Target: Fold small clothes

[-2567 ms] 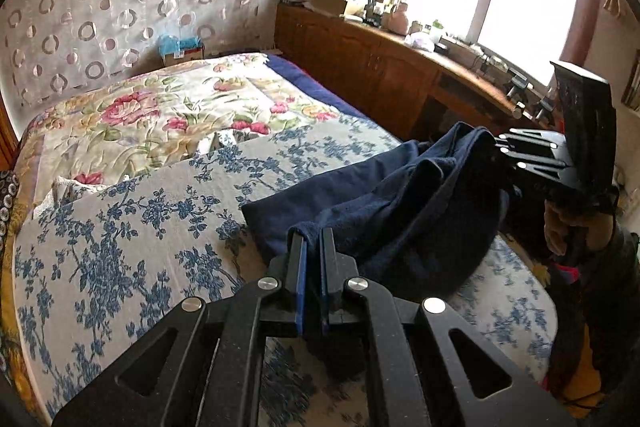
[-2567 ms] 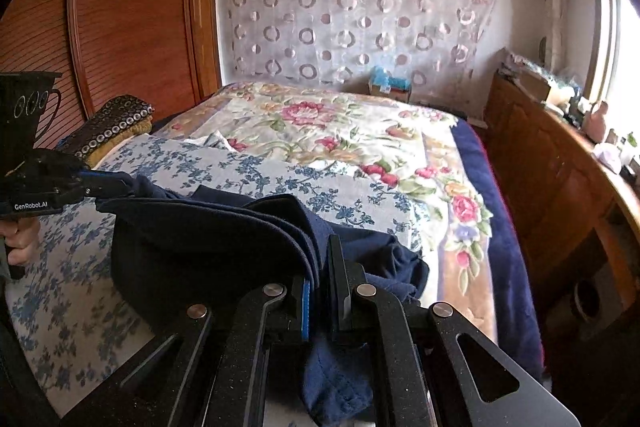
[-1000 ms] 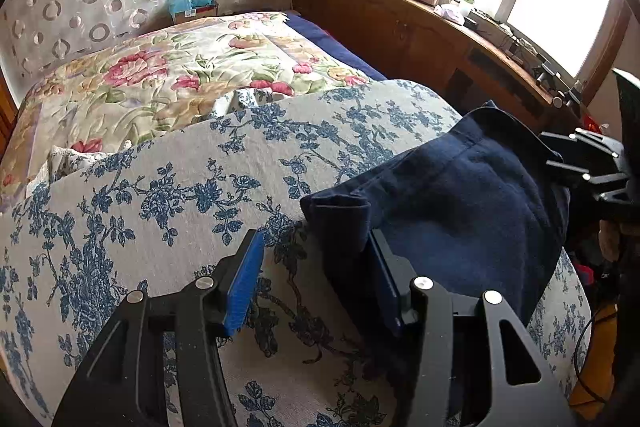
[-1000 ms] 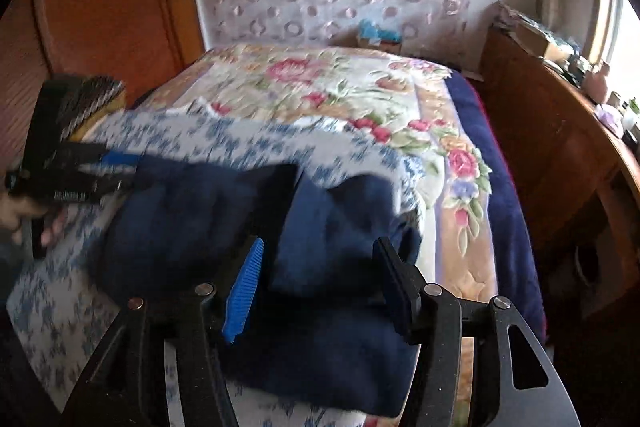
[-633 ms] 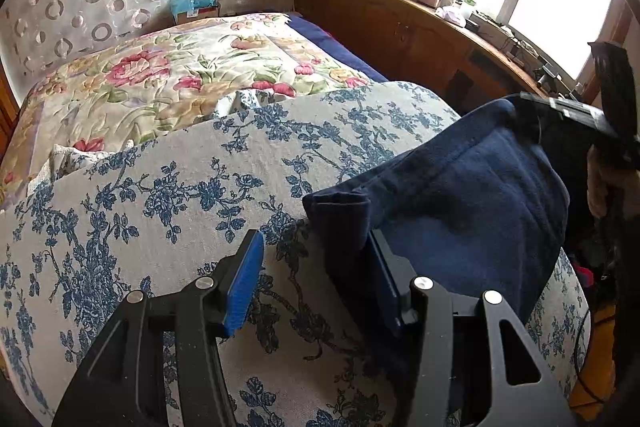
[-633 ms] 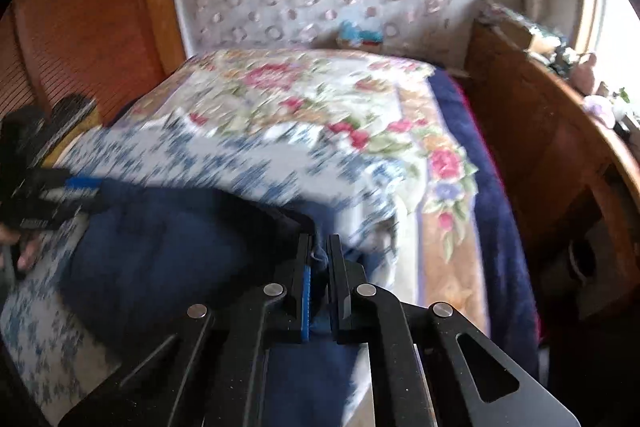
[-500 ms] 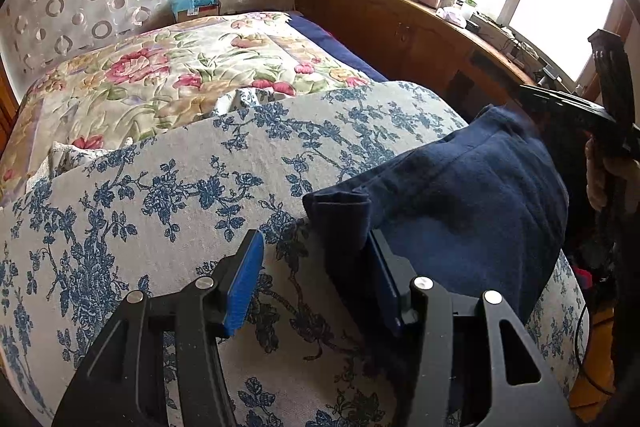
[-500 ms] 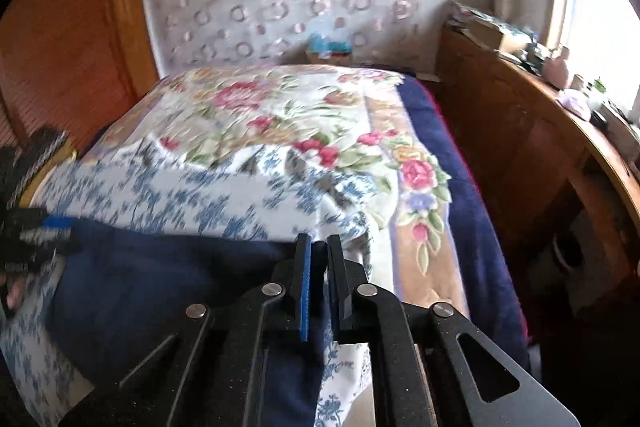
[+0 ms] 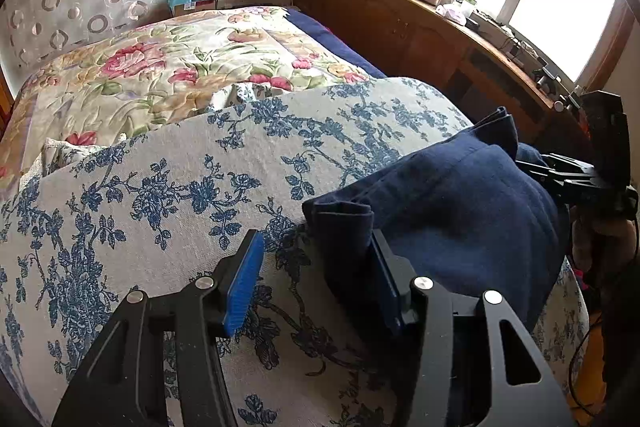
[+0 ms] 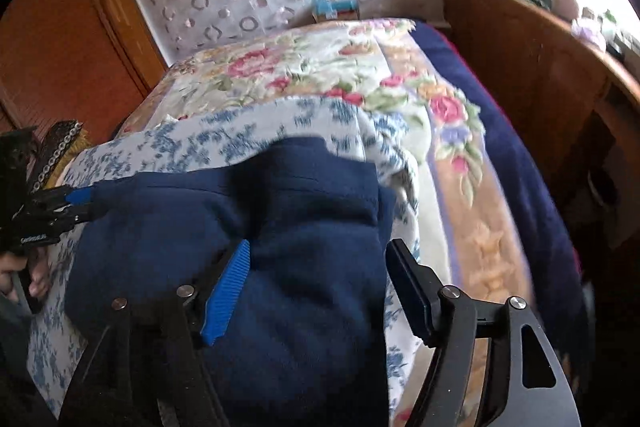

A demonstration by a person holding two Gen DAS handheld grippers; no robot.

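My left gripper point(image 9: 316, 279) stands half open over the blue-flowered sheet point(image 9: 180, 187), its right pad against the folded corner of the navy garment point(image 9: 460, 219), not pinching it. My right gripper point(image 10: 316, 291) is opening, jaws wide above the garment's other end.

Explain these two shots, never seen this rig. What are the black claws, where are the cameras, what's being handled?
No robot arm here: a person holds a hand-held two-finger gripper in each hand, and each carries a fisheye camera looking along its fingers. One picture is from the left gripper, the other from the right gripper. A dark blue garment, partly folded, lies on a blue-flowered sheet over a bed. The left gripper stands open with the garment's corner beside one finger. The right gripper's jaws are opening over the garment. Neither grips it.
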